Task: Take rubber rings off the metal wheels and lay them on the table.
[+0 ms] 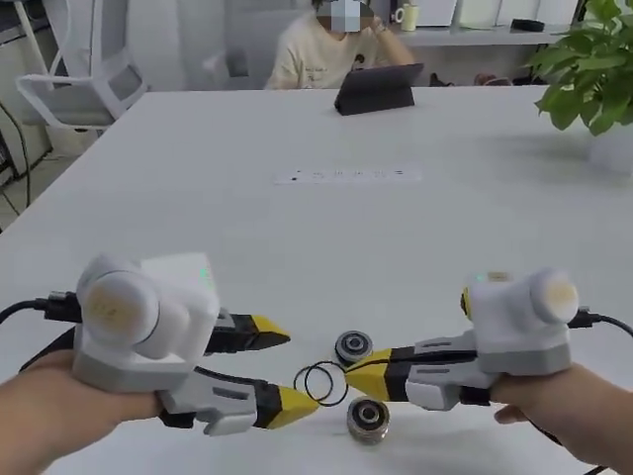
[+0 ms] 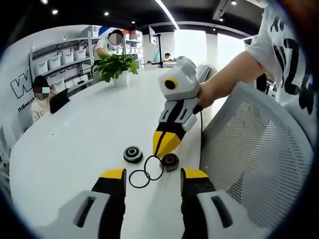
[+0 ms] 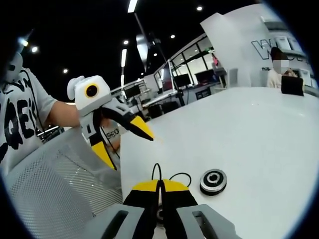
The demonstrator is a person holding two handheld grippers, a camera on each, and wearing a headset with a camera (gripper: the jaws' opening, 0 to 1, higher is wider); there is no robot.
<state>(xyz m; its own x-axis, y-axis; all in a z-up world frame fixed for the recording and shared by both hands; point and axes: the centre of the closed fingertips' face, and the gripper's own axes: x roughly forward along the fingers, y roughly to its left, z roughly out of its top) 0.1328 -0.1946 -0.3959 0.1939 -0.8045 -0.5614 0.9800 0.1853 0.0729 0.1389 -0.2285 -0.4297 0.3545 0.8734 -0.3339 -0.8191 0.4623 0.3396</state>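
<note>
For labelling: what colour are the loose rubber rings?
Black rings; the left gripper view shows best.

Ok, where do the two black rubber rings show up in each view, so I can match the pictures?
Head view: the rubber rings lie overlapped, low centre.
Left gripper view: rubber rings low centre, just above the gap between that view's own jaws.
Right gripper view: rubber rings bottom centre, just past the shut jaws.
Shared landmark: the metal wheel beside them.

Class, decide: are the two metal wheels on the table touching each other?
Apart. The left gripper view shows bare table and the tip of the right gripper between one metal wheel and the second metal wheel.
</note>
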